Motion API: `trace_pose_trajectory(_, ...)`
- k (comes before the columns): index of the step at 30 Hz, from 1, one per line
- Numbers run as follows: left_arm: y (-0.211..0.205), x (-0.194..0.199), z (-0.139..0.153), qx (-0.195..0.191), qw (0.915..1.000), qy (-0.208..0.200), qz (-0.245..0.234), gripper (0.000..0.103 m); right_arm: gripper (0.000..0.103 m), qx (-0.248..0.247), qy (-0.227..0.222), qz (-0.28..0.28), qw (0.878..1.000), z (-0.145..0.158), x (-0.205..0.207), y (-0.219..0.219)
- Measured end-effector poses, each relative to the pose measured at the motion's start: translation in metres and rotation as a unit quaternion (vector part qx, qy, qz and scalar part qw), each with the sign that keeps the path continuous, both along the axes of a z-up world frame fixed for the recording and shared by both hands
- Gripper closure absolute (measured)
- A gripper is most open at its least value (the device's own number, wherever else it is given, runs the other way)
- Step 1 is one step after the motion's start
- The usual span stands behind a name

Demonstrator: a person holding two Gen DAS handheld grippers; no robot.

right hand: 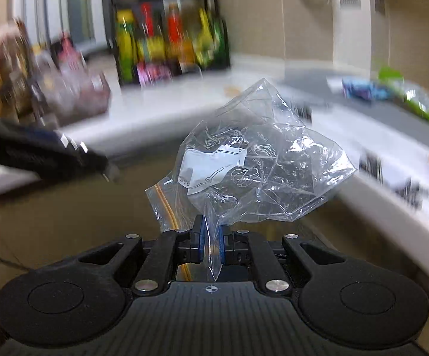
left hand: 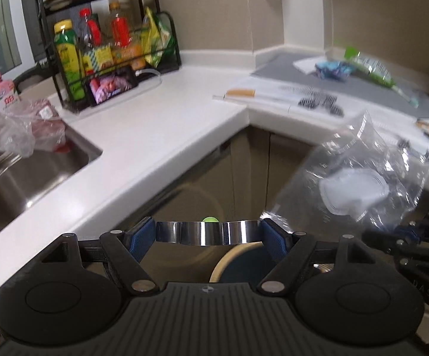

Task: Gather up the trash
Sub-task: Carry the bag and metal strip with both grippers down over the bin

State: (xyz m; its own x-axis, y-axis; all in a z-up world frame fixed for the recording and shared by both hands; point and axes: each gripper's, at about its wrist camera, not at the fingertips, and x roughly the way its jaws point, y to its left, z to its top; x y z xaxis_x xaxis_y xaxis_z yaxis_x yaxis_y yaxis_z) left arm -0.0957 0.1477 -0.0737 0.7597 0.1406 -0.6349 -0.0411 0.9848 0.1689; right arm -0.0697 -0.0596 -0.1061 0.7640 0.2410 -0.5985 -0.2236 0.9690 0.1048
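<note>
1. The white L-shaped counter (left hand: 161, 124) wraps the corner of the kitchen. Only the left wrist view shows it sharply; in the right wrist view it is smeared by blur.
2. A steel sink (left hand: 36, 172) is sunk into the counter at the far left, with a crumpled plastic bag (left hand: 12, 130) at its edge and a pink soap bottle (left hand: 2, 89) behind. The right wrist view gives only streaks of colour there.
3. A black wire rack (left hand: 107, 47) of bottles and packets stands on the counter by the wall, a phone (left hand: 112, 84) with a lit screen propped at its foot.
4. A grey mat (left hand: 303, 65) covers the far right stretch of counter, with a blue wrapper (left hand: 333, 69) and a green-and-white packet (left hand: 368, 65) lying on it.
5. The left claw (left hand: 207, 235) is clamped across a shiny metal ring (left hand: 207, 233), its blue pads pressing on either end. Below the ring is a round bin opening (left hand: 238, 264) with a pale rim, seen only from this view.
6. The clear zip bag (right hand: 259, 160), with a white printed slip inside, hangs in the air off the counter's edge, in front of the cabinets. The right claw (right hand: 211, 241) is clenched on the bag's lower corner. From the left wrist view the same bag floats at the right, above the dark arms of the right claw.
7. A cigarette (left hand: 239, 92) lies on the counter near the corner.
</note>
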Motion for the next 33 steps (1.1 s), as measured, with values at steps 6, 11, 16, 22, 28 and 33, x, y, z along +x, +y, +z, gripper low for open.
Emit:
trace_pose_trajectory(6,0.002,0.001,-0.018,-0.005,0.9992,0.039,0.002,0.021,0.093,-0.014,0.044,-0.007,0.999,-0.009,-0.001,0.004)
trace_pose_trajectory(11,0.004,0.003,-0.021,-0.009,0.9989,0.046,0.002,0.021,0.093,-0.028,0.047,0.003,0.998,-0.011,0.0,0.011)
trace_pose_trajectory(16,0.004,0.006,-0.024,-0.013,0.9985,0.053,0.002,0.021,0.093,-0.031,0.055,0.009,0.998,-0.014,0.006,0.013)
trace_pose_trajectory(22,0.001,0.01,-0.026,-0.011,0.9982,0.059,-0.001,0.021,0.093,-0.03,0.066,0.009,0.997,-0.018,0.011,0.011)
trace_pose_trajectory(28,0.001,0.013,-0.028,-0.009,0.9978,0.065,-0.004,0.021,0.093,-0.027,0.073,0.01,0.997,-0.022,0.014,0.009)
trace_pose_trajectory(33,-0.001,0.015,-0.03,-0.008,0.9975,0.07,-0.006,0.021,0.093,-0.025,0.079,0.01,0.997,-0.024,0.015,0.008)
